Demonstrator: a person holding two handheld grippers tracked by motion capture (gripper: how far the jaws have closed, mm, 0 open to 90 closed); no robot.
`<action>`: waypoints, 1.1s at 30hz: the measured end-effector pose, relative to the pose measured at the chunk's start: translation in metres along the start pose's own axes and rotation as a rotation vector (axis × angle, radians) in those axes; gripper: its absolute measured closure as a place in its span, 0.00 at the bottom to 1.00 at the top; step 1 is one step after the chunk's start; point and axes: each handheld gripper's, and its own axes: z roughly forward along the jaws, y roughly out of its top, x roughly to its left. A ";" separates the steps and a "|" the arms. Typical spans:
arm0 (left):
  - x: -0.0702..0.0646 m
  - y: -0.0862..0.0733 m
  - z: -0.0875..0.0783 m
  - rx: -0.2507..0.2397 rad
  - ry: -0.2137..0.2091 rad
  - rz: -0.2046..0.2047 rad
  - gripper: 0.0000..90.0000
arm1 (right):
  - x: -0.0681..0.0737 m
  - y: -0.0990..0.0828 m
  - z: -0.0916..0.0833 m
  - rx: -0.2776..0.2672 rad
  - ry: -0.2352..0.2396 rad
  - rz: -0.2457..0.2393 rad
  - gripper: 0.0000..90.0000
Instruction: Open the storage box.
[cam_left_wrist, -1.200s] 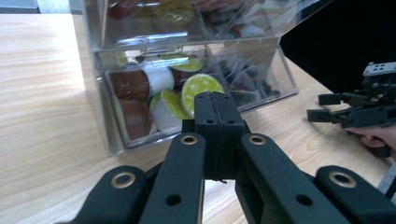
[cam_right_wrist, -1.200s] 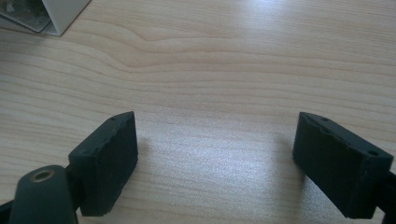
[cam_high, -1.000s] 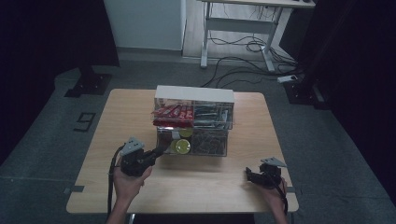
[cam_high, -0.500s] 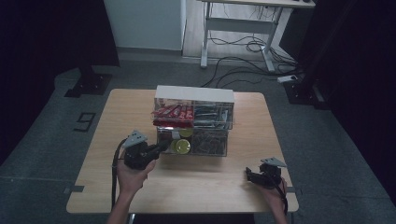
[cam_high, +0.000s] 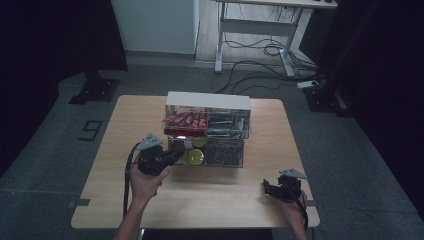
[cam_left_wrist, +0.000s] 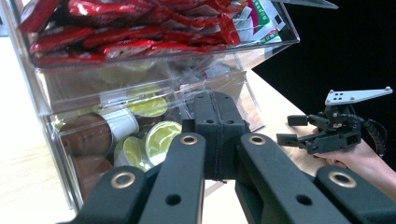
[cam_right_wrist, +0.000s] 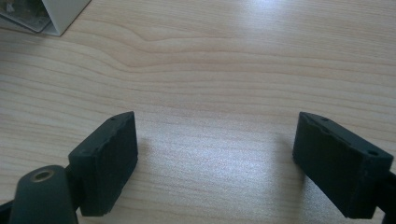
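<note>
A clear plastic organizer stands mid-table. Its upper left bin holds red packets; the lower left compartment holds coffee pods. My left gripper is shut, its tips right at the front of that lower compartment. In the left gripper view the closed jaws point at the yellow-green and brown pods behind the clear wall, under the red packets; whether they touch the wall I cannot tell. My right gripper rests open near the table's front right, with bare wood between its jaws.
The organizer's right compartments hold darker packets and wire-like items. The wooden table ends close behind the right hand. The right gripper shows off to the right in the left gripper view. A desk frame and cables lie on the floor beyond.
My left gripper has moved up and away from me, closing in on the lower left compartment of the organizer. The right gripper has stayed put.
</note>
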 end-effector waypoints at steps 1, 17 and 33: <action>0.000 0.002 0.000 -0.001 -0.003 0.001 1.00 | 0.000 0.000 0.000 0.000 0.000 0.000 0.16; -0.008 0.029 0.006 -0.011 -0.031 -0.001 1.00 | 0.000 0.000 0.000 0.002 0.000 -0.001 0.16; -0.004 0.045 0.017 0.023 -0.029 0.003 1.00 | -0.001 0.000 0.000 0.001 -0.005 0.002 0.16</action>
